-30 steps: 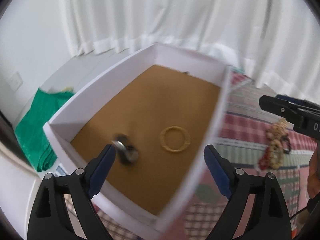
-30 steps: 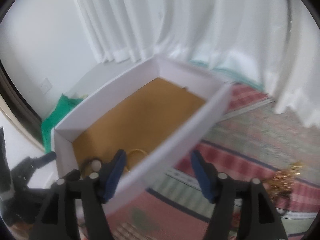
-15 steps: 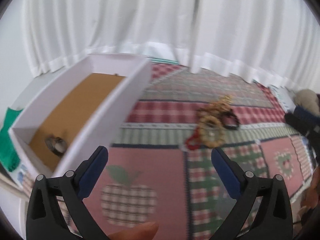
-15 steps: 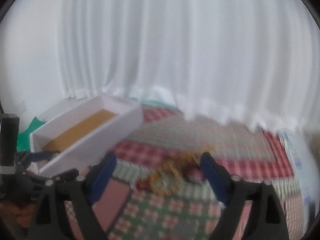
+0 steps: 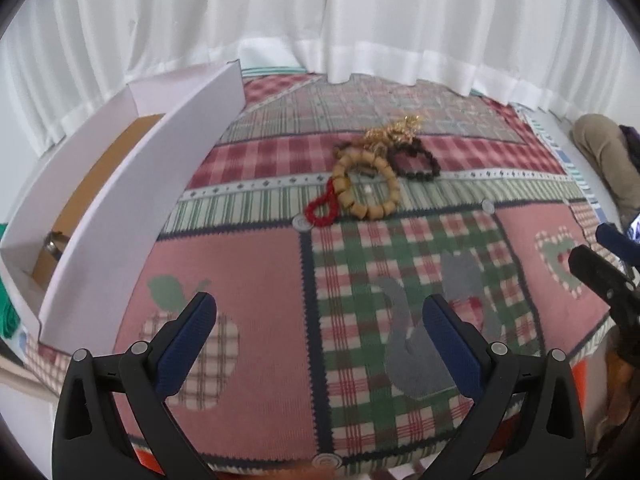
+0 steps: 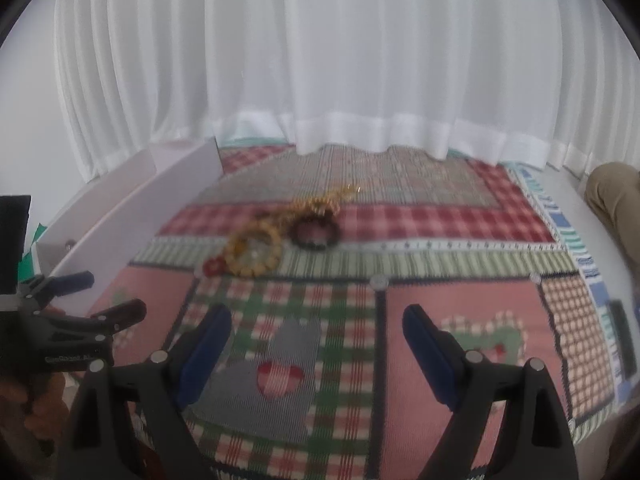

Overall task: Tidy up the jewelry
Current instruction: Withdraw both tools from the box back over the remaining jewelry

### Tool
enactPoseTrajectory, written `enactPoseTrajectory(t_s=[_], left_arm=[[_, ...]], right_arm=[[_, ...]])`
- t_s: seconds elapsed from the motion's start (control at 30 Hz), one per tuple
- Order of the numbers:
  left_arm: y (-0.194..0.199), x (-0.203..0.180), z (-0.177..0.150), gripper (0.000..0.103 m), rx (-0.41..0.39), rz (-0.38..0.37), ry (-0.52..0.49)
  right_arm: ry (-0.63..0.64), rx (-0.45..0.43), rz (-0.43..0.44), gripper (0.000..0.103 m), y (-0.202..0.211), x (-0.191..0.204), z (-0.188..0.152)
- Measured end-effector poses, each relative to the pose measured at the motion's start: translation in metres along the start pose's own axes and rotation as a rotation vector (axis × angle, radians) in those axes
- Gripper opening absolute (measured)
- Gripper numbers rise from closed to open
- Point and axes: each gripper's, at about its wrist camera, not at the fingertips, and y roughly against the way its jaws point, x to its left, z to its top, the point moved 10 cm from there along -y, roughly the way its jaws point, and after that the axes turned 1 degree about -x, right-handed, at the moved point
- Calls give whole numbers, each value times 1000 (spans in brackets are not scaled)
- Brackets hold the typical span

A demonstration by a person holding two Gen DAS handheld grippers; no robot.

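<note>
A pile of jewelry lies mid-cloth: a tan wooden bead bracelet (image 5: 366,186), a red cord loop (image 5: 321,210), a dark bead bracelet (image 5: 414,162) and a gold chain (image 5: 394,132). The pile also shows in the right wrist view (image 6: 252,250). A white box (image 5: 132,200) with a brown floor stands at the left and holds a metal ring (image 5: 56,242). My left gripper (image 5: 319,332) is open and empty, well short of the pile. My right gripper (image 6: 316,344) is open and empty, also near the front edge.
A patchwork plaid cloth (image 5: 360,280) covers the table. White curtains (image 5: 320,20) hang behind. Green fabric (image 5: 8,320) lies left of the box. A person's leg (image 5: 600,148) is at the far right.
Both grippers pulled back from over the box and swung right to face the cloth and the jewelry pile. The metal ring now lies in the box.
</note>
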Motion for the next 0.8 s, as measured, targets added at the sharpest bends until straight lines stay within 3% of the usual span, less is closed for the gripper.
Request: enactPoseTrajectory(t_s=[0.13,0.27,0.5,0.8], left_arm=[[6,9,-6,103,-12,28,5],[17,11,-1,103,-40,49,-10],[36,1,8,103,-115,7,-11],[34,-2,2,103,-108,-3,-17]], right_arm=[[14,26,16,89,1,7,-9],[24,-22,-1,89,14,8,1],[2,-111,-62,89,31,-6,15],[-36,4,-76,89,7,-20,-15]])
